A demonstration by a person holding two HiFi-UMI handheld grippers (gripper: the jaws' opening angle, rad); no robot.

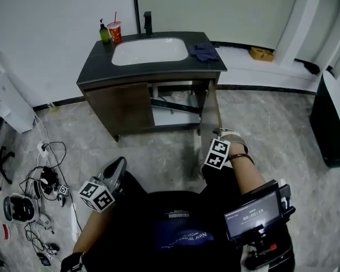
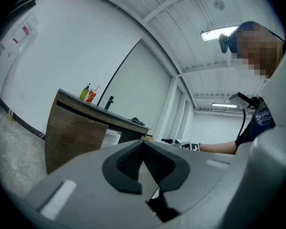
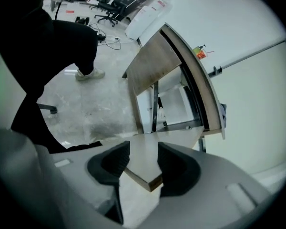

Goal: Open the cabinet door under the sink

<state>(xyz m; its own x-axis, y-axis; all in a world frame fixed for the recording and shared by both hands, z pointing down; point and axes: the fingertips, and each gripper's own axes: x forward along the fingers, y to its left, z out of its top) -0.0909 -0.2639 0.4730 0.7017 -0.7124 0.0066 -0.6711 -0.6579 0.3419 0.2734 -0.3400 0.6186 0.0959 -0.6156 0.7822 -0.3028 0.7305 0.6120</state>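
Right gripper [image 3: 143, 149] on cabinet door [image 3: 148, 171], grip unseen overhead

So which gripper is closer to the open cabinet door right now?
Right. The right gripper is at the cabinet door, its jaws around the door's free corner. The left gripper sits back beside the person's body, well left of the door in the head view.

Bright, even light came from a ceiling strip lamp [image 2: 218, 32] that glared white; shadows were soft; both gripper views bulged fisheye-round with black corners; the nearest foreground was blurred.
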